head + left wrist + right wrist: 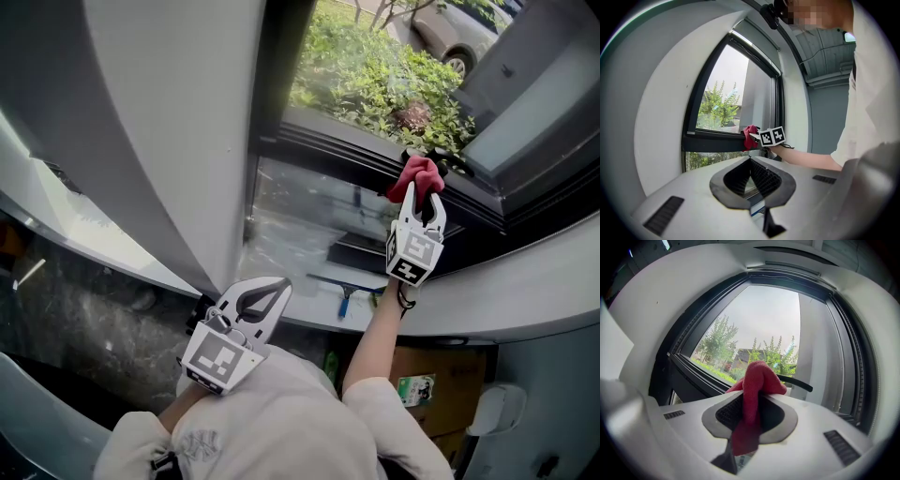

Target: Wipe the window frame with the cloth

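Observation:
A red cloth (417,175) is bunched between the jaws of my right gripper (421,201), which is shut on it. The cloth presses against the dark window frame (337,142) at its lower rail, next to a black window handle (452,159). In the right gripper view the cloth (757,377) rises out of the gripper (753,397) before the frame (693,365) and the handle (797,382). My left gripper (272,292) hangs low near the person's chest, shut and holding nothing. From the left gripper (750,160) I see the cloth (749,136) on the frame (712,139).
A blue-handled squeegee (344,293) lies on the stone sill (291,234) below the window. White curved walls (169,122) flank the opening. A cardboard box (441,384) stands under the sill. Shrubs (375,75) and a parked car (459,37) lie outside.

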Tool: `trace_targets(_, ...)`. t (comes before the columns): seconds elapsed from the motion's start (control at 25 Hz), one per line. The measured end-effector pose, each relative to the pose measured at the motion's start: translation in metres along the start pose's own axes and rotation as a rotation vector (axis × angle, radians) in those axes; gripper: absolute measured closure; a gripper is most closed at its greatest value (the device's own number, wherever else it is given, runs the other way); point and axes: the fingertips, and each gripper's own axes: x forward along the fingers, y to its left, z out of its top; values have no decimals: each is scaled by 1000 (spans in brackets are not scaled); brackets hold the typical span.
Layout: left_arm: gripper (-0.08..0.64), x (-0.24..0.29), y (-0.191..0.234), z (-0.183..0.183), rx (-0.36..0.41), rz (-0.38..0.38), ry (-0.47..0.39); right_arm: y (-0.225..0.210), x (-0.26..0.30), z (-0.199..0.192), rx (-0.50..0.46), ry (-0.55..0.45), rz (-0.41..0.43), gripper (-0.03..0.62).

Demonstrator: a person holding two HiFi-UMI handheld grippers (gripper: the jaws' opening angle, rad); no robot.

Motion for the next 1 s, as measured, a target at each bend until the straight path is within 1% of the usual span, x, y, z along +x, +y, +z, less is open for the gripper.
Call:
trace_targets(0.24,552,-1,-3,-6,-20,4,14,-10,-1,-4,5,2,-10,506)
trace_targets(0.56,551,9,-13,-16,-34,9,32,-20,-2,-9,2,-5,9,506)
trace_targets(0.76,552,33,-28,-19,-57,10,60,-21,-2,-8,1,-23,50,506)
trace_targets(0.88,551,56,-43,-17,-54,4,60,-20,-2,-7,53,-34,91,506)
trace_targets(1.0,551,83,-62,-11,-54,-8,43,-21,-2,-6,114,-50,157,506)
